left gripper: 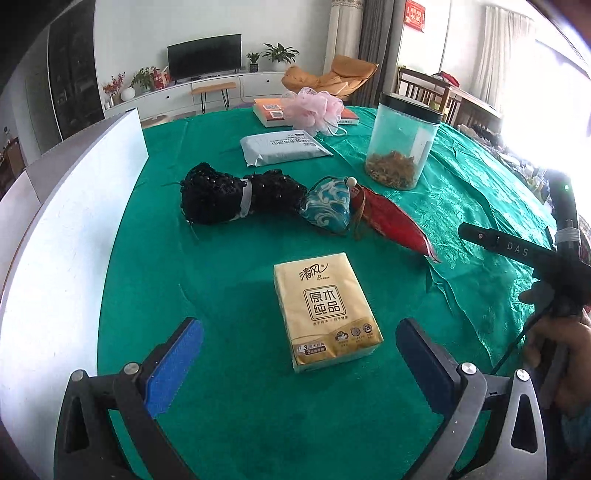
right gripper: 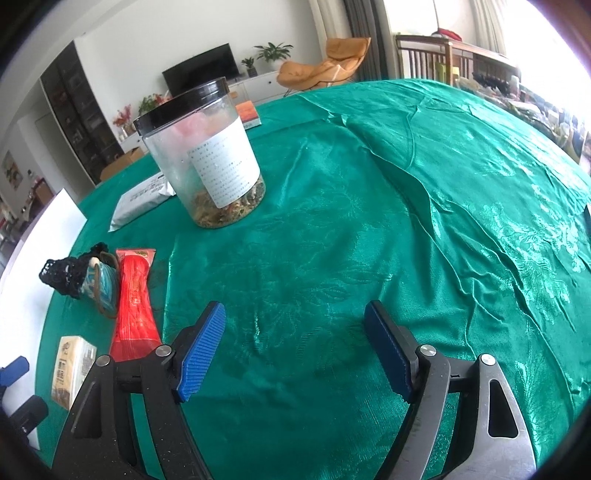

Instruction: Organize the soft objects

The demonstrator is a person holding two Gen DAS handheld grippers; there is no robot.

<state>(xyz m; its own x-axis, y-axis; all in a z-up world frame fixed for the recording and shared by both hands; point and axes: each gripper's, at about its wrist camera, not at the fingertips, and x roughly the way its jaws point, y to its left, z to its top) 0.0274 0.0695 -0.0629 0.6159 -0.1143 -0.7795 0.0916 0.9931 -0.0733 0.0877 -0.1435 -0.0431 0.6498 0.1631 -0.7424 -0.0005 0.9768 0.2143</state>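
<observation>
Ribbed blue pads line the left gripper (left gripper: pixel 299 354), jaws wide around a tan tissue pack (left gripper: pixel 325 310) printed "清风" and "原木纯品". Right gripper (right gripper: pixel 295 350) jaws gape wide over shiny, wrinkled green cloth (right gripper: pixel 406 221), holding nothing.

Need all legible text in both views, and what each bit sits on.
"清风" and "Breeze": top of the tissue pack.
"原木纯品": framed box on the same pack.
"3": its lower front edge; the small print beside it is unreadable.
"DAS": black bar of the right gripper.
Jar label, grey pouch, orange book, red packet, red wall sign: printed, too blurred to read.
</observation>
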